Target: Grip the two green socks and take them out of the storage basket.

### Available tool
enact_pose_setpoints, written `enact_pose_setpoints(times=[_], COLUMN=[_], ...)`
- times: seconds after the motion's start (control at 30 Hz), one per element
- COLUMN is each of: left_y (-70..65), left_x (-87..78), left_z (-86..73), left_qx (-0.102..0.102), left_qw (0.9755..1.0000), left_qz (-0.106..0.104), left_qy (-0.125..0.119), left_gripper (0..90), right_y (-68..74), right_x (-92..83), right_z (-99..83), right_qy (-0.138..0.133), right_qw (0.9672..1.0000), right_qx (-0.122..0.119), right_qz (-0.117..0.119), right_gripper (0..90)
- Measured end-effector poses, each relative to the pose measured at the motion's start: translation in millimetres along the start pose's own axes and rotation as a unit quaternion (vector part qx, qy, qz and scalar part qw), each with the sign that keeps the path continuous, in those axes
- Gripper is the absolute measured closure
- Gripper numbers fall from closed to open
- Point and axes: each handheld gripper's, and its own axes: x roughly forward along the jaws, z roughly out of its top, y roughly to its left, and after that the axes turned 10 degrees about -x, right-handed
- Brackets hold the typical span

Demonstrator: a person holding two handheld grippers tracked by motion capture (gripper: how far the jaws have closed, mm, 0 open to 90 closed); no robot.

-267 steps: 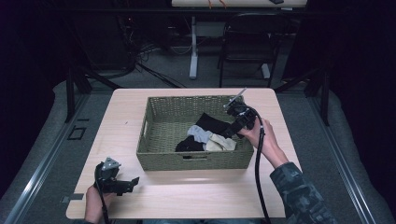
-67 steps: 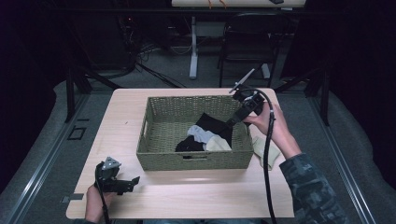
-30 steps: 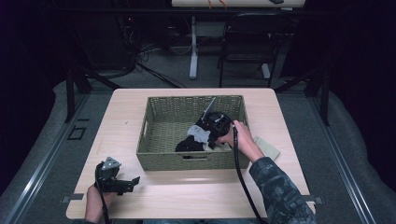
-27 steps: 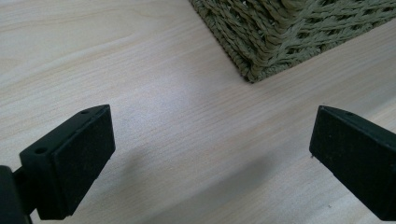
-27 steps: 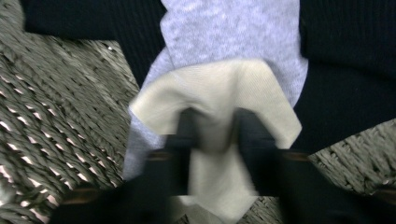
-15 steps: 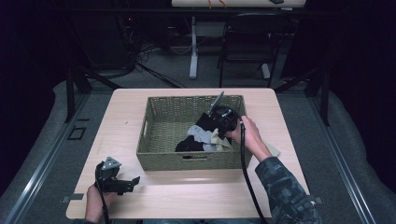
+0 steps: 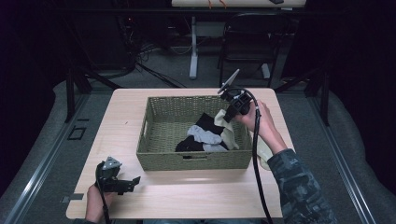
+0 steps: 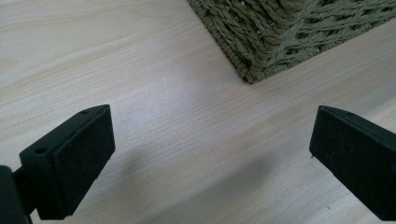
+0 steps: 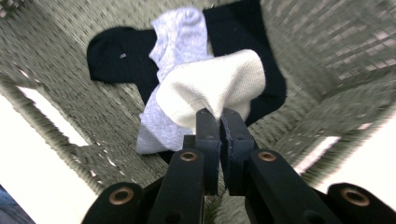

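We had the right gripper [image 9: 219, 116] over the basket's [image 7: 194, 161] three o'clock side, jaws pinched together on one end of a cream sock [image 9: 210, 91], which hung away from the tips, long axis running down toward the basket floor. The right hand was the near one; any lift looked to be its job. The left gripper [image 8: 210, 154] sat idle at the table's [image 7: 187, 196] seven o'clock corner, jaws spread wide, holding nothing. Our count: one basket, one cream sock gripped, one grey sock [image 9: 180, 35] and, as best we could tell, two black socks [image 9: 116, 58] lying beneath; another pale cloth [image 7: 265, 156] beside the basket at four o'clock.
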Motion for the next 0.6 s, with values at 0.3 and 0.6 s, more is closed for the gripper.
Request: enact_pose_setpoints(times=[0.3,0.6], left_y=[0.1,-0.1], left_x=[-0.1,0.2], left_z=[0.1,0.1], left_qx=[0.002,0.000], left_qw=[1.0000,1.0000], left_qz=[0.000,-0.001], left_qy=[0.000,0.000], left_gripper=[0.1,0.1], right_y=[0.4,4.3], right_x=[-26.6,-47.5], right_z=[8.7,20.5], right_qy=[-0.008,-0.022], right_qw=[0.9999,0.9995], right_qx=[-0.006,-0.018], right_qz=[-0.008,-0.014], right_gripper=[87.4,87.4])
